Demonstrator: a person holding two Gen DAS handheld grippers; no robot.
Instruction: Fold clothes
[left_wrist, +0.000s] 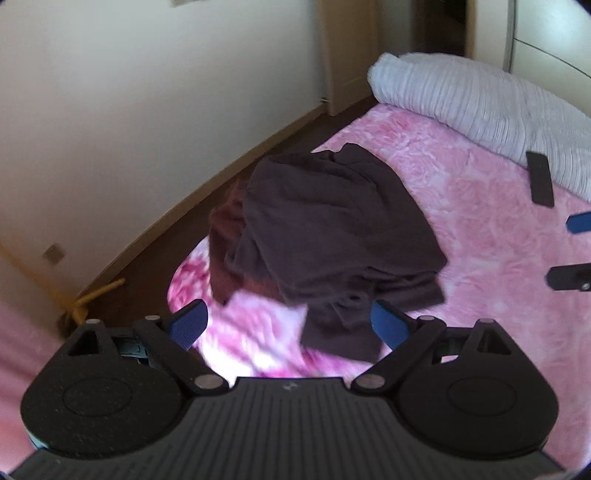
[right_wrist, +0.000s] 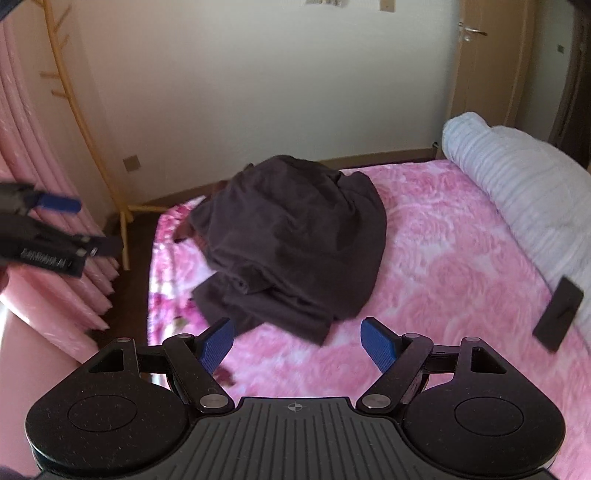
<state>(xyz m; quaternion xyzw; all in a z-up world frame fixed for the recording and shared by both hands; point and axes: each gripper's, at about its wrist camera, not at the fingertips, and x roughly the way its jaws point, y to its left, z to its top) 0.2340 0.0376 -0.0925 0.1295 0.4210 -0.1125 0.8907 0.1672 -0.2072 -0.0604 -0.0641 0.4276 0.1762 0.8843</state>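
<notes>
Approach step: both claws, left claw (left_wrist: 288, 323) and right claw (right_wrist: 297, 345), spread apart and empty; crumpled dark-brown cloth garment (right_wrist: 291, 236) heaped just ahead on the pink floral bed (right_wrist: 443, 258); next move probably requires gripping an edge.

Dark brown garment (right_wrist: 291, 236) on pink rose-patterned blanket (right_wrist: 443, 280); pale ribbed bedding (right_wrist: 517, 177).

You are in a home bedroom: a bed (right_wrist: 443, 258) under a pink rose-patterned blanket, a rolled pale quilt (right_wrist: 517, 177) at its far side, pink curtains (right_wrist: 33, 206), a wooden coat stand (right_wrist: 74, 110), a door (right_wrist: 484, 66) with a lever handle, plain cream walls (right_wrist: 240, 92) and dark wood flooring.
</notes>
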